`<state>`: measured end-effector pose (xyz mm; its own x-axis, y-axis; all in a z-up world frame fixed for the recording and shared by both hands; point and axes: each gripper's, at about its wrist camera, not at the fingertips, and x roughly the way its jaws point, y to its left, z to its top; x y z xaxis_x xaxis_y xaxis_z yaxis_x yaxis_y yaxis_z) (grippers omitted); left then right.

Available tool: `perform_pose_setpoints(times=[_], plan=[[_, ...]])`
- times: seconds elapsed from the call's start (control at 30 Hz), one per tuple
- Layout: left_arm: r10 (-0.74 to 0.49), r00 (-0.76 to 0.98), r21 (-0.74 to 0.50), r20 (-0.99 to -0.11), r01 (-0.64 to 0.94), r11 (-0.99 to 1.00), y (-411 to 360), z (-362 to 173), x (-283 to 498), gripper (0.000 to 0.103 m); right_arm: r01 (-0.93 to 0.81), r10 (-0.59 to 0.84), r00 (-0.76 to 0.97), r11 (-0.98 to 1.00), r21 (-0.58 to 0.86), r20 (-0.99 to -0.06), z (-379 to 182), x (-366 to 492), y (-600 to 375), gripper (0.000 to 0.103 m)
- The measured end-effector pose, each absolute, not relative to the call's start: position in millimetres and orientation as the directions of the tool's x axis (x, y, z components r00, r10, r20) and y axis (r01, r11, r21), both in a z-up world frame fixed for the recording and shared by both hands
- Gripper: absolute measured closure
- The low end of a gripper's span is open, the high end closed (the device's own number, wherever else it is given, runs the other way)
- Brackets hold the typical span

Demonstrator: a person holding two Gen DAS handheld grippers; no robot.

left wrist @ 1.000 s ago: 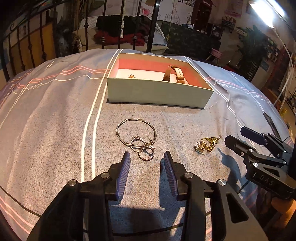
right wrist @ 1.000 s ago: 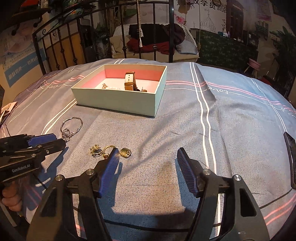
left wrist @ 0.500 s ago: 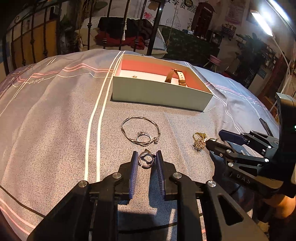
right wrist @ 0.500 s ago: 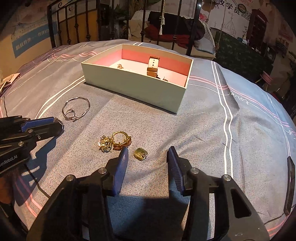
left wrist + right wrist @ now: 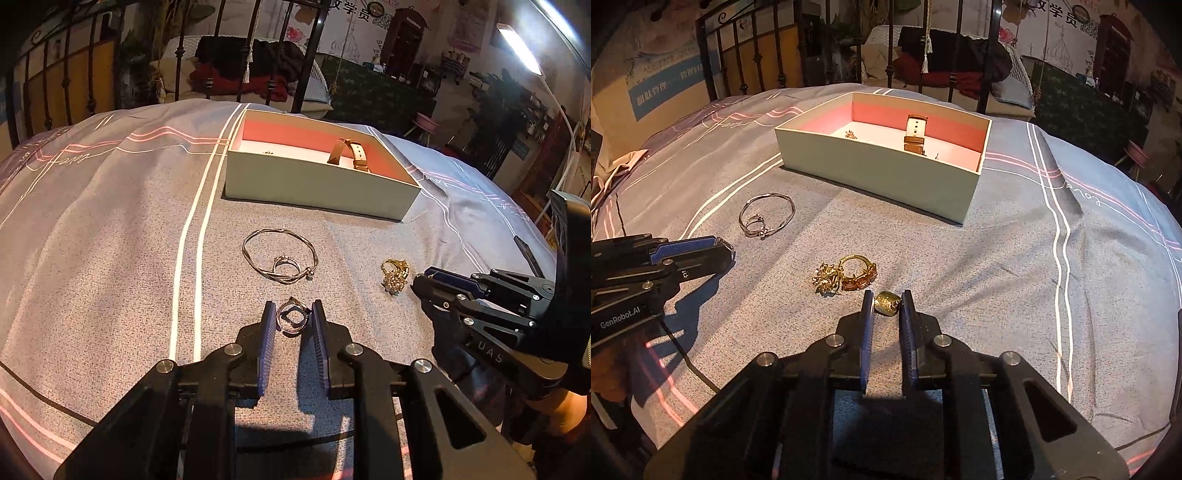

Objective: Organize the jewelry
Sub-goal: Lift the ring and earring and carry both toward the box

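A pale green box (image 5: 317, 186) with a pink inside holds a brown watch strap (image 5: 349, 155) and a small trinket (image 5: 850, 134); the box also shows in the right wrist view (image 5: 879, 173). My left gripper (image 5: 293, 317) is shut on a dark stone-set ring (image 5: 293, 318) just above the bedspread. A silver bangle (image 5: 279, 254) with a ring (image 5: 286, 264) inside it lies beyond. My right gripper (image 5: 887, 304) is shut on a small gold bead (image 5: 887, 303). A gold cluster ring and amber-stone ring (image 5: 846, 277) lie to its left.
Everything lies on a grey bedspread (image 5: 110, 240) with white and pink stripes. A black iron bed frame (image 5: 960, 48) and a heap of clothes stand behind the box. Each gripper shows in the other's view, left (image 5: 657, 266), right (image 5: 480, 306).
Both grippers closed from wide open: the left onto the dark ring, the right onto the gold bead. Both moved forward toward the jewelry.
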<state>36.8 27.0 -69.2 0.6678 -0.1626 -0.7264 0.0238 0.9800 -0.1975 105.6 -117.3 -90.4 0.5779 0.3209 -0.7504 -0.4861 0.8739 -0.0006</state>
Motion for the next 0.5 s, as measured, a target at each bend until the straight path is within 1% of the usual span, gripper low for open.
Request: perform_pose_setpoints(times=[0.17,0.5], plan=[[-0.168,0.67,-0.205,-0.723,0.024,0.978,28.2,-67.4,35.9,0.084,-0.472,0.365,0.588,0.88,0.061,-0.722,-84.2,101.0,-126.7,0.087],[-0.174,0.668,-0.21,-0.723,0.026,0.977,27.7,-67.0,36.8,0.084,-0.465,0.374,0.59,0.882,0.077,-0.715,-83.1,94.9,-125.5,0.087]])
